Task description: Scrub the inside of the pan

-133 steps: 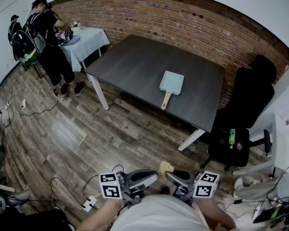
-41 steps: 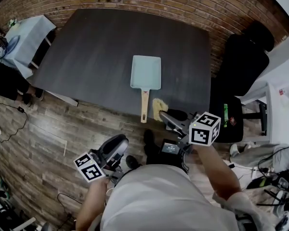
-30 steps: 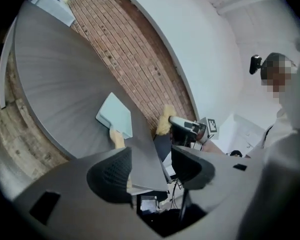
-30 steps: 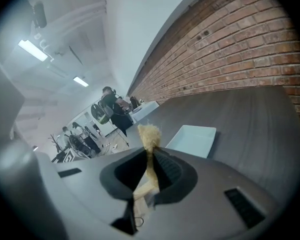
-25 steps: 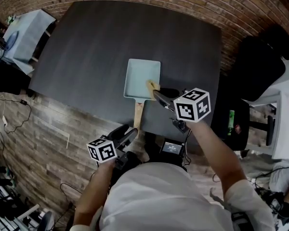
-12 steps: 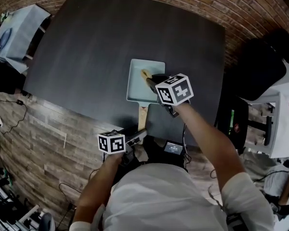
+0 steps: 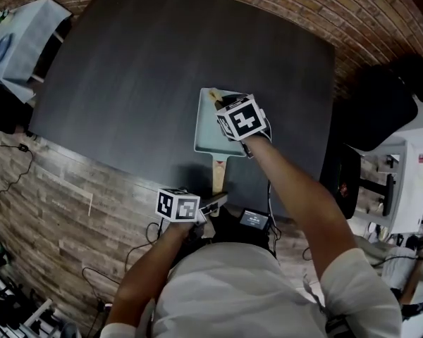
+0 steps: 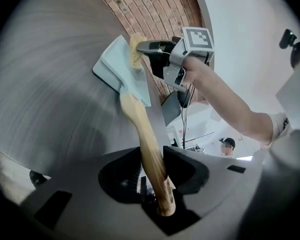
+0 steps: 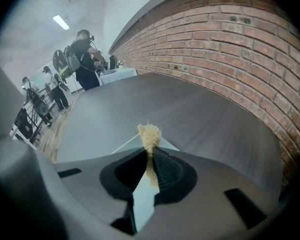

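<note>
Right gripper view: hand-held gripper (image 9: 150,153) clamped narrowly on tan scrubber (image 9: 149,134).

pan (image 7: 206,129) partly hidden under right tool (image 7: 224,103), scrubber (image 9: 149,134) mostly buried between its pads

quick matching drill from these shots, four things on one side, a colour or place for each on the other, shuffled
Things:
1. pan
2. pan handle
3. scrubber
4. table

Colour or place:
a. dark grey
b. pinched in the right tool
c. pale blue
d. light wood

Pairs: 1-c, 2-d, 3-b, 4-a
</note>
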Available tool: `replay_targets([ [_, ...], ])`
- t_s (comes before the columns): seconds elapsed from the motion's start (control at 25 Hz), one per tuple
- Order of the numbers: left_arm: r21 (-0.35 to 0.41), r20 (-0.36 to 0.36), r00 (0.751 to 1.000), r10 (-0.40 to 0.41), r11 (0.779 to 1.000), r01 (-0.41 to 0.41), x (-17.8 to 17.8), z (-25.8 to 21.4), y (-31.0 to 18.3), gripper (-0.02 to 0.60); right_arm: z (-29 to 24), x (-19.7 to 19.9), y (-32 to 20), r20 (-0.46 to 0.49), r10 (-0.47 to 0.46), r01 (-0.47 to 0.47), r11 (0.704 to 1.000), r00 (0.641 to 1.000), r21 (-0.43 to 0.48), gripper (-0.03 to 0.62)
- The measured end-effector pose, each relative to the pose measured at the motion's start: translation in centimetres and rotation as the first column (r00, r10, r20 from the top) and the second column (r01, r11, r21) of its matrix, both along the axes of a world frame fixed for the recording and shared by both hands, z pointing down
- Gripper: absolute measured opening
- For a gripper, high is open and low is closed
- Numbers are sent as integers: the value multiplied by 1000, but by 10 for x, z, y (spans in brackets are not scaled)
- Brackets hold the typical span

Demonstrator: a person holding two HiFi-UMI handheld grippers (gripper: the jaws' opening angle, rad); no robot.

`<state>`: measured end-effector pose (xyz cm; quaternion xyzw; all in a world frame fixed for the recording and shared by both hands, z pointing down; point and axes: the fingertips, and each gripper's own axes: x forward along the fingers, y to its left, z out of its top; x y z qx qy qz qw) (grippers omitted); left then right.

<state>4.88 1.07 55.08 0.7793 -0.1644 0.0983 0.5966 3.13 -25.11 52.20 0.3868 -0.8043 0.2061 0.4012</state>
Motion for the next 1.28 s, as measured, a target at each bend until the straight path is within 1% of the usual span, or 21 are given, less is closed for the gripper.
replay_targets([
  [0.12,-3,31,999,7,1000,-7,2,1,0,137,3,-3,-11,-119,-12,18,999,993,49,41],
  [0.2,-2,49,999,17,1000,-17,2,1,0,138,7,-4,-15,-209,-25,42,996,978,78,40],
  [0.32,5,70,997,45,999,-45,1,1,1,138,19,-7,-17,-307,-49,79,993,951,86,40],
  [0.4,10,83,994,65,998,-66,1,2,2,140,28,-12,-15,-342,-82,113,991,936,72,41],
  [0.52,14,96,991,92,996,-94,2,2,3,141,36,-19,-11,-361,-129,157,986,924,49,41],
  [0.84,30,117,981,154,987,-158,3,3,4,147,39,-25,-4,-339,-252,269,963,906,3,41],
  [0.96,30,120,979,164,985,-169,4,3,4,149,42,-26,2,-345,-302,313,950,889,-25,41],
  [1.12,29,118,979,167,985,-171,4,3,4,149,49,-28,12,-369,-368,371,926,853,-67,41],
  [1.28,31,118,978,173,984,-178,4,3,4,149,51,-29,20,-367,-401,396,914,840,-92,43],
])
